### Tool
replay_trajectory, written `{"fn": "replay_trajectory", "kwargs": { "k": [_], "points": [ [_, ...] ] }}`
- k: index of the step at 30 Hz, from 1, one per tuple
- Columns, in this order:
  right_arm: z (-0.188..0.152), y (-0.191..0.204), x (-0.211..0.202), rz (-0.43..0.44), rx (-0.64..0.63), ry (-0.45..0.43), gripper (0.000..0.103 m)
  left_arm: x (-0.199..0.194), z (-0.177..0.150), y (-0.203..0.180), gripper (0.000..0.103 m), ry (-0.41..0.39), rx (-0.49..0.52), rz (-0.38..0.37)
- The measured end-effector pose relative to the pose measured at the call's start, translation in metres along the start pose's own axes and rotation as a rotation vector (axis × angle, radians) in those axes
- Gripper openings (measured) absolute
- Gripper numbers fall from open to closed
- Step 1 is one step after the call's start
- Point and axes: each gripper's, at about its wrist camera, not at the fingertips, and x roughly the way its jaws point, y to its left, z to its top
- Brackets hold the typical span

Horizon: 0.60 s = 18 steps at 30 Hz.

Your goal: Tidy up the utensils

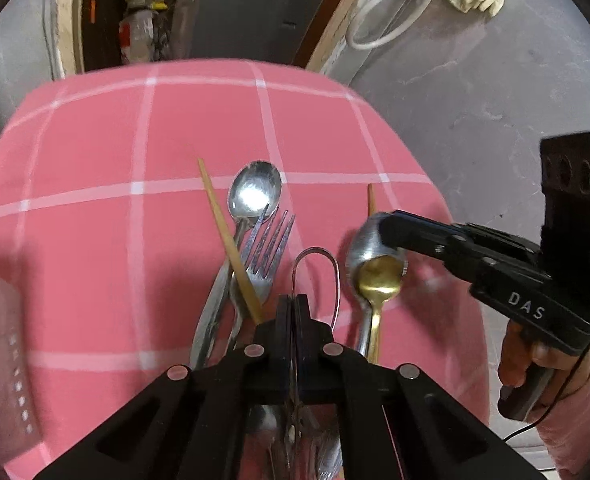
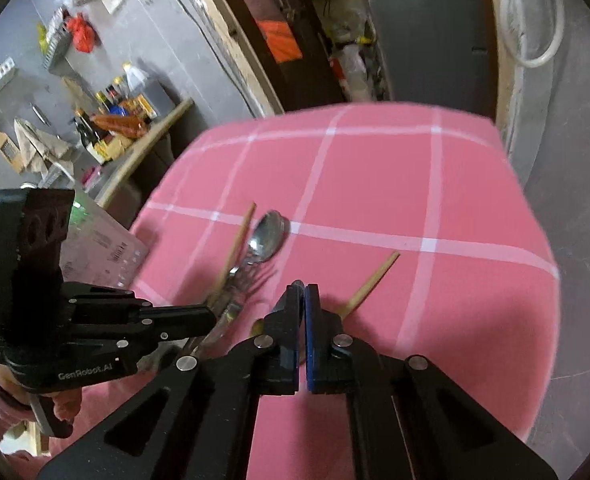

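Left gripper (image 1: 295,308), lower centre of the left wrist view: fingers pressed together on the edge of a thin steel spoon (image 1: 317,280), seen edge-on as a wire-like loop rising above the fingertips.

Right gripper (image 1: 387,228), reaching in from the right of that view: fingers closed on the bowl of a silver spoon (image 1: 365,250) with a gold-coloured spoon (image 1: 379,278) nested in it. Whether both or only one is pinched, cannot tell.

The rest lies on the pink checked cloth of the table (image 1: 95,160), left of centre: a large silver spoon (image 1: 255,194), bowl up, a silver fork (image 1: 269,250) overlapping its handle, and a pale wooden chopstick (image 1: 229,236) laid diagonally across both. A second chopstick (image 1: 371,198) shows only its tip behind the right gripper.

Judgement: both hands are at the pick-up stage of sorting. Lift each spoon straight and slowly; an edge-on pinch on polished metal is likely to pivot or slip. Keep the nested pair level so that the gold one does not slide out.

View differences: the right wrist view shows the right gripper's closed fingers (image 2: 291,320) hiding whatever they hold, but exposes the second chopstick's free length at centre. Only the left wrist view shows the nested spoons.
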Motion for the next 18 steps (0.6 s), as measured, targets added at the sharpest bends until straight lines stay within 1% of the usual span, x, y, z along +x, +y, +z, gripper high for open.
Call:
{"fn": "replay_trajectory", "kwargs": {
  "k": [5, 8, 9, 13, 18],
  "points": [
    [-0.005, 0.017, -0.039, -0.047, -0.011, -0.094, 0.001, -0.040, -0.012, -0.009, 0.002, -0.102, 0.024, 0.027],
    [-0.007, 0.030, -0.062, -0.084, -0.031, -0.155, 0.001, -0.069, -0.018, -0.009, 0.002, -0.177, 0.031, 0.033],
    [-0.007, 0.036, -0.070, -0.098, -0.040, -0.178, 0.002, -0.082, -0.020, -0.011, 0.002, -0.214, 0.035, 0.035],
    [-0.004, 0.061, -0.101, -0.142, -0.075, -0.262, 0.001, -0.120, -0.023, -0.004, 0.002, -0.316, 0.031, 0.029],
    [0.007, 0.098, -0.136, -0.217, -0.140, -0.361, 0.001, -0.155, -0.015, -0.003, 0.002, -0.398, 0.028, 0.035]
  ]
}}
